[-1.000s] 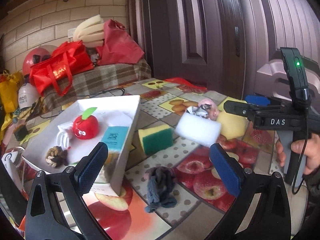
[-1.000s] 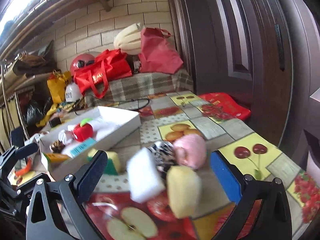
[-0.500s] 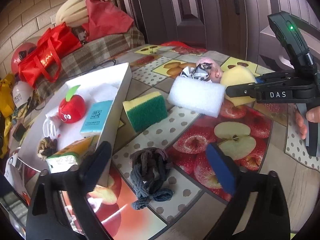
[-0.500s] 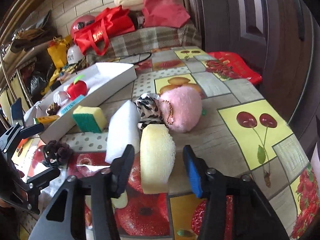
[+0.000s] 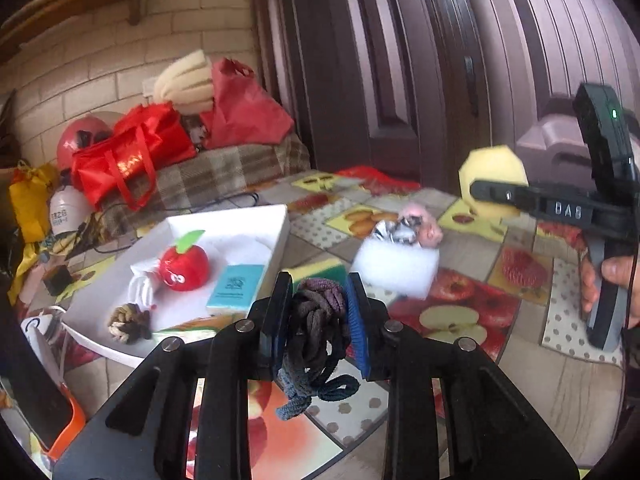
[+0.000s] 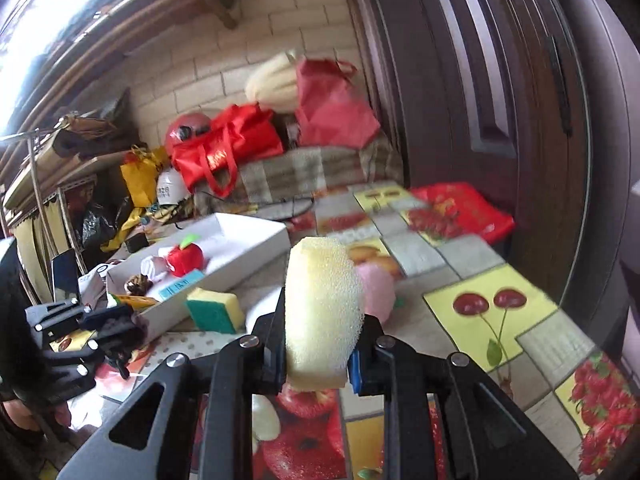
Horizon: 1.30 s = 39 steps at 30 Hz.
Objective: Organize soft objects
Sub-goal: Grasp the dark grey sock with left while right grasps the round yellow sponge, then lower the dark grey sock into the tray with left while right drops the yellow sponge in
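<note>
My left gripper (image 5: 319, 320) is shut on a dark knotted rope toy (image 5: 318, 336) and holds it above the table, just right of the white box (image 5: 256, 220). My right gripper (image 6: 320, 344) is shut on a pale yellow sponge (image 6: 322, 308), lifted off the table; the sponge also shows in the left wrist view (image 5: 492, 172). On the table lie a white foam block (image 5: 394, 270), a green-and-yellow scrub sponge (image 6: 214, 308), a pink plush ball (image 6: 378, 288) and a zebra-print piece (image 5: 394, 230). In the box are a red apple plush (image 5: 184, 266), a brown knot (image 5: 128, 322) and a teal packet (image 5: 236, 288).
The table carries a fruit-print cloth (image 6: 492, 308). A red packet (image 6: 460, 208) lies at its far edge by the dark door (image 5: 400, 80). Red bags (image 5: 136, 156) and a plaid-covered bench stand behind. A phone (image 5: 40, 396) sits at the near left.
Both grippers have closed: the left took hold of the rope toy and lifted it, the right took hold of the yellow sponge and lifted it off the table.
</note>
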Tool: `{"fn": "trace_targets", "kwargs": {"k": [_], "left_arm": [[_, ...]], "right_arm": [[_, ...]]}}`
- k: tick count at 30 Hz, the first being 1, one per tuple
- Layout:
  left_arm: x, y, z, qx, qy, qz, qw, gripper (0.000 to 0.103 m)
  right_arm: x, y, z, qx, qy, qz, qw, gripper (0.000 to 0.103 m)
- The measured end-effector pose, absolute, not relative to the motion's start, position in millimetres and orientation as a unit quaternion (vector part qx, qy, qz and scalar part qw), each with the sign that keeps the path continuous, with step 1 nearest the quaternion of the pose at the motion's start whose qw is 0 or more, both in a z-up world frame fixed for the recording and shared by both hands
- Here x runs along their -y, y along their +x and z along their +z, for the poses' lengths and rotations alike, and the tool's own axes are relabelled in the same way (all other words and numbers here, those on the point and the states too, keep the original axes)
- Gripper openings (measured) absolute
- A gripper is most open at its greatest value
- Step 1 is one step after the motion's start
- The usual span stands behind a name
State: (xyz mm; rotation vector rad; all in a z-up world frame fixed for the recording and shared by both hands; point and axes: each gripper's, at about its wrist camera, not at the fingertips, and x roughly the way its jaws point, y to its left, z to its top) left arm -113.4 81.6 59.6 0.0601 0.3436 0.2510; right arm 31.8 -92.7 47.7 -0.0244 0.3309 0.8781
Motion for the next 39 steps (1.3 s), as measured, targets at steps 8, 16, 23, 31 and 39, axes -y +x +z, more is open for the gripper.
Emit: {"fn": "trace_targets", "kwargs": {"k": [8,16,23,31,39], "left_arm": [[-124,-135,68,-0.126,-0.020,0.223,0.966,0.026],[-145,-139,64,-0.129,-0.026,0.261,0.956,0.026],[-174,-132,62,-0.134,-0.037,0.300,0.944,0.027],[-210,-118,59,-0.139,-0.055,0.344,0.927,0.027],[-244,-94,55,-0.159,-0.078,0.362,0.915,0.027]], "right_arm": [[51,16,44,-0.153,-0.068,0.459,0.873,0.022],[21,7,36,-0.158,-0.096,0.482,0.856,0.022],[-27,-2,32,-0.171,-0.127,0.510,0.833,0.022],[-66,-3,32,-0.178,-0.128,0.524,0.823,0.022],[-114,4,33,-0.195,-0.110,0.543,0.810,0.022]]}}
